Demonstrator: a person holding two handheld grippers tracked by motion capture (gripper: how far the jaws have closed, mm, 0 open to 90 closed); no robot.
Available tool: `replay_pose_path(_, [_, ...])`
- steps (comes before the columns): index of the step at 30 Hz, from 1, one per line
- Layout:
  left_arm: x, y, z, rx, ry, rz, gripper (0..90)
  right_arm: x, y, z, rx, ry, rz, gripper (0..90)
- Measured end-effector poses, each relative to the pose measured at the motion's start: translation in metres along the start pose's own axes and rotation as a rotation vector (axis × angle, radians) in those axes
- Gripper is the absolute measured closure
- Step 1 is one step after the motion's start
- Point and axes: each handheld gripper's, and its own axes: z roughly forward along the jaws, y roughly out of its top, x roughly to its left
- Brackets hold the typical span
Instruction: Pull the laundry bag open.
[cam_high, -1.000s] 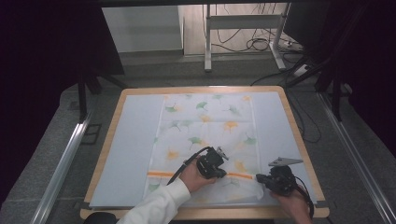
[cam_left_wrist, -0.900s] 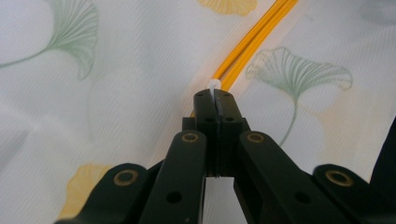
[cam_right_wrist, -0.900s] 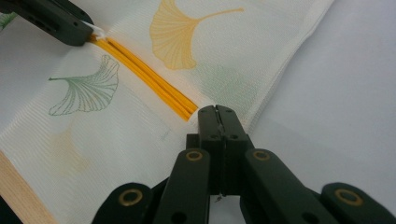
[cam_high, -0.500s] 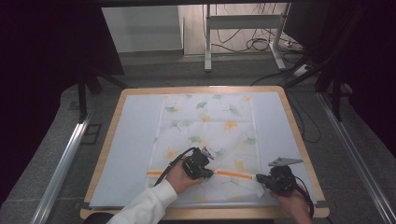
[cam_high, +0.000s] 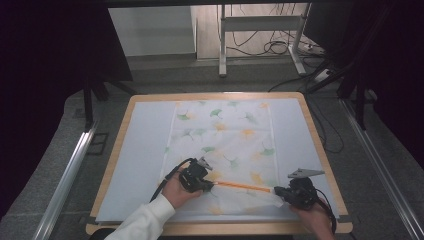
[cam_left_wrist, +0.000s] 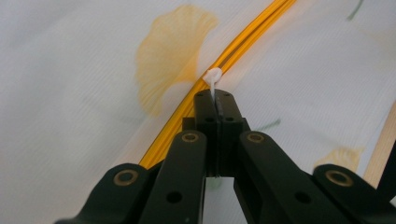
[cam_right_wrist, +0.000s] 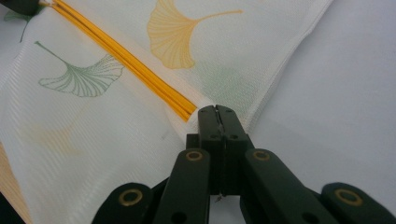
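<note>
White mesh printed with green and orange ginkgo leaves makes up the bag (cam_high: 222, 145) that lies flat on a pale sheet (cam_high: 137, 155) covering my wooden table (cam_high: 320, 145). The bag sits in the middle of the table, running from the far edge almost to the near one, and an orange zip (cam_high: 242, 186) crosses it near my end. My left gripper (cam_high: 202, 183) rests on the bag at the left end of the exposed zip; its jaws are closed on the small white zip pull (cam_left_wrist: 213, 79), which pokes out just above their tips in the left gripper view, right against the orange teeth. My left hand (cam_high: 177, 191) comes in from the bottom edge in a white sleeve (cam_high: 142, 222). My right gripper (cam_high: 285, 194) sits at the bag's near right corner, at the other end of the zip. In the right gripper view its jaws are closed on the fabric just where the orange zip ends, and the bag's edge slants away from there over the bare sheet. The zip stretches in a nearly straight line between my two grippers, with the fabric lifted slightly along it. A black cable trails from each gripper towards me, and a grey three-cornered plate (cam_high: 305, 173) stands on top of the right one. Beyond the table are grey floor, metal legs and loose wires (cam_high: 270, 47).
</note>
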Motion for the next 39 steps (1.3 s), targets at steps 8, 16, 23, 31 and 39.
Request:
replay_pose_path(8, [0.020,-0.024,-0.017,-0.009,0.026,-0.047,90.0,0.000,0.000,0.000,-0.001,-0.001,-0.003,89.7])
replay_pose_path(16, [0.037,-0.046,-0.034,-0.013,0.053,-0.089,90.0,-0.001,0.000,0.000,0.000,0.004,-0.004,89.6])
replay_pose_path(23, [0.044,-0.058,-0.042,-0.017,0.065,-0.115,90.0,-0.001,0.000,0.000,0.001,0.005,-0.005,89.7])
replay_pose_path(31, [0.050,-0.067,-0.049,-0.013,0.082,-0.130,90.0,-0.001,0.000,0.000,0.000,0.005,-0.006,89.7])
replay_pose_path(39, [0.056,-0.078,-0.057,-0.011,0.093,-0.147,90.0,0.000,0.000,0.000,0.001,0.005,-0.005,89.7])
